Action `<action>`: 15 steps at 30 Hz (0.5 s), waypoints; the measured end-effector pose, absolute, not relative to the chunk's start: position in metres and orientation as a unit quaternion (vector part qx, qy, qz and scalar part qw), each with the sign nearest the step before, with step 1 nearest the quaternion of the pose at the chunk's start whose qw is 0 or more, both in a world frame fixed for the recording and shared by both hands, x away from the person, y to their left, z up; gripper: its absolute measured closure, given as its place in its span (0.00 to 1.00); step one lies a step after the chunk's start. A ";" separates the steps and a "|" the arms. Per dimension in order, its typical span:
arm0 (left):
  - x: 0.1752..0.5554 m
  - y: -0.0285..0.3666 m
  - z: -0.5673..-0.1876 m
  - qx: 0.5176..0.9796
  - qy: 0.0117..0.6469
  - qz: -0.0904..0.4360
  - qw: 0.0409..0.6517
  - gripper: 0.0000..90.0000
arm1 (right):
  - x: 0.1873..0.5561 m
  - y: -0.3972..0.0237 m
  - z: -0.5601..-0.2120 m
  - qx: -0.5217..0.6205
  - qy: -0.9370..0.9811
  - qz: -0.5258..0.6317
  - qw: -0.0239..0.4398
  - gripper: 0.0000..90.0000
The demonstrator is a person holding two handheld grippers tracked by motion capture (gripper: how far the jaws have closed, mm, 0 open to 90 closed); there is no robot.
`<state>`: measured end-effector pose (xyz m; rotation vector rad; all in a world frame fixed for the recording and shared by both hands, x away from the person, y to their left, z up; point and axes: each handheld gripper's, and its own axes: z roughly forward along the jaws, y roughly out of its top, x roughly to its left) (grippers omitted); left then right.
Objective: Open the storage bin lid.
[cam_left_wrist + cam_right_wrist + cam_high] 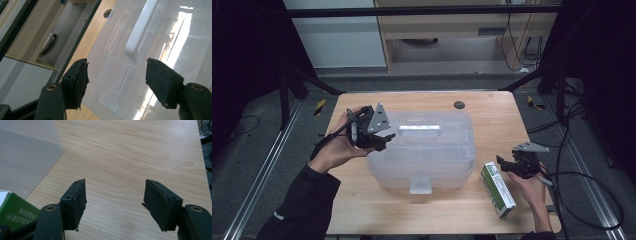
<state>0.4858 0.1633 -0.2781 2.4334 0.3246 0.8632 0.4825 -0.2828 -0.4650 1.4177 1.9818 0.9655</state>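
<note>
A clear plastic storage box [422, 150] with a white handle [419, 131] on its lid stands in the middle of the wooden table [492, 110]. My left gripper [384, 140] hovers at the box's left end, tilted over the lid. In the left gripper view the left gripper [116, 72] is open, with the handle's end [135, 45] just beyond its jaws. A green and white carton [497, 189] lies flat to the right of the box. My right gripper [507, 165] is beside the carton's far end. Its jaws stand open over bare wood [115, 192], with the carton [15, 212] at lower left.
A white latch [419, 186] sticks out from the box's front. A round dark hole [459, 105] sits in the table near its far edge. Cables trail off the table's right side. The box's corner [25, 157] shows in the right gripper view.
</note>
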 end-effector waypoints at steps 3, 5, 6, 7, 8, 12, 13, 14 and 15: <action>0.484 0.158 -0.278 0.905 0.108 0.319 0.260 0.37 | 0.482 -0.283 -0.465 0.519 0.734 0.355 0.257 0.41; 0.484 0.155 -0.279 0.907 0.102 0.320 0.254 0.36 | 0.483 -0.283 -0.465 0.516 0.736 0.353 0.260 0.43; 0.484 0.153 -0.279 0.908 0.100 0.319 0.253 0.37 | 0.483 -0.283 -0.465 0.516 0.736 0.353 0.260 0.44; 0.484 0.152 -0.280 0.909 0.099 0.319 0.251 0.36 | 0.483 -0.283 -0.465 0.516 0.736 0.353 0.259 0.44; 0.484 0.150 -0.281 0.909 0.098 0.318 0.250 0.36 | 0.483 -0.283 -0.465 0.514 0.737 0.353 0.259 0.44; 0.485 0.146 -0.283 0.911 0.093 0.320 0.243 0.36 | 0.483 -0.282 -0.466 0.512 0.739 0.352 0.258 0.46; 0.486 0.145 -0.283 0.911 0.093 0.320 0.242 0.36 | 0.483 -0.283 -0.466 0.512 0.739 0.353 0.258 0.46; 0.486 0.144 -0.283 0.911 0.091 0.322 0.240 0.36 | 0.483 -0.283 -0.466 0.512 0.739 0.353 0.258 0.46; 0.486 0.143 -0.284 0.912 0.091 0.323 0.238 0.36 | 0.483 -0.283 -0.466 0.512 0.739 0.353 0.258 0.46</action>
